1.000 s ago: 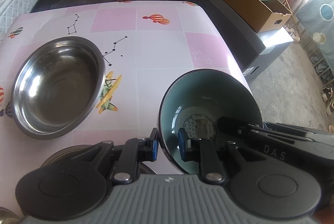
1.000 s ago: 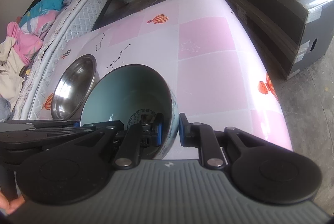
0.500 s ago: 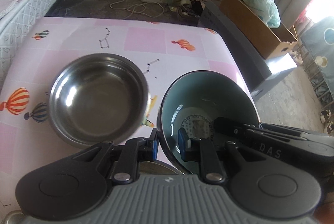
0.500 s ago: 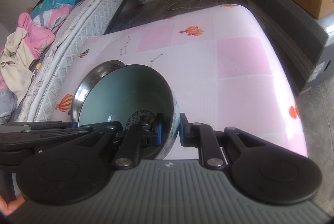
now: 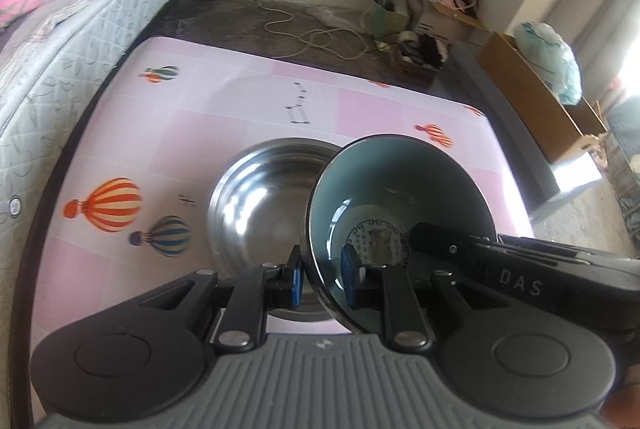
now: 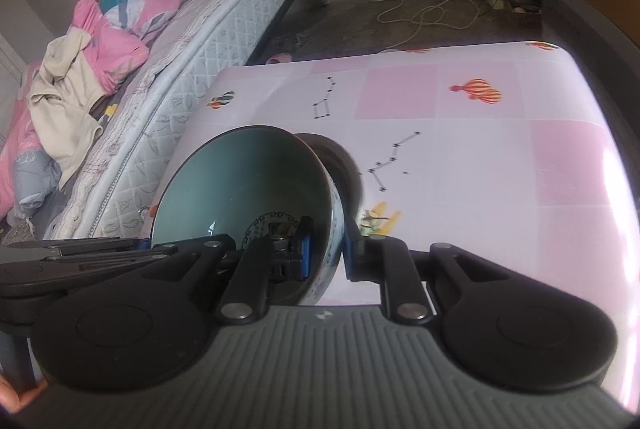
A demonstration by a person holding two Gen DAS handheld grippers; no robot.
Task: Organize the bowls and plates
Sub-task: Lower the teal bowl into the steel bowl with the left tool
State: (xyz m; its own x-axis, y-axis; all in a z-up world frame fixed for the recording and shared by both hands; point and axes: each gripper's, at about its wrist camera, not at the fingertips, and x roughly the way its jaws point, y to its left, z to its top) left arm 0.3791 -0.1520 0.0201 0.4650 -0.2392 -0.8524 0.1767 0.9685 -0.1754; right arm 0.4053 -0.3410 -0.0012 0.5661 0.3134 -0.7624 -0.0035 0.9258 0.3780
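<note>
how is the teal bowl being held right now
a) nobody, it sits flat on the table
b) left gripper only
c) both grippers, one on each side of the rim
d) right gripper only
c: the left gripper pinches one side of the teal bowl wall, and the right gripper pinches the opposite side, so the bowl hangs tilted in front of the steel bowl.
</note>
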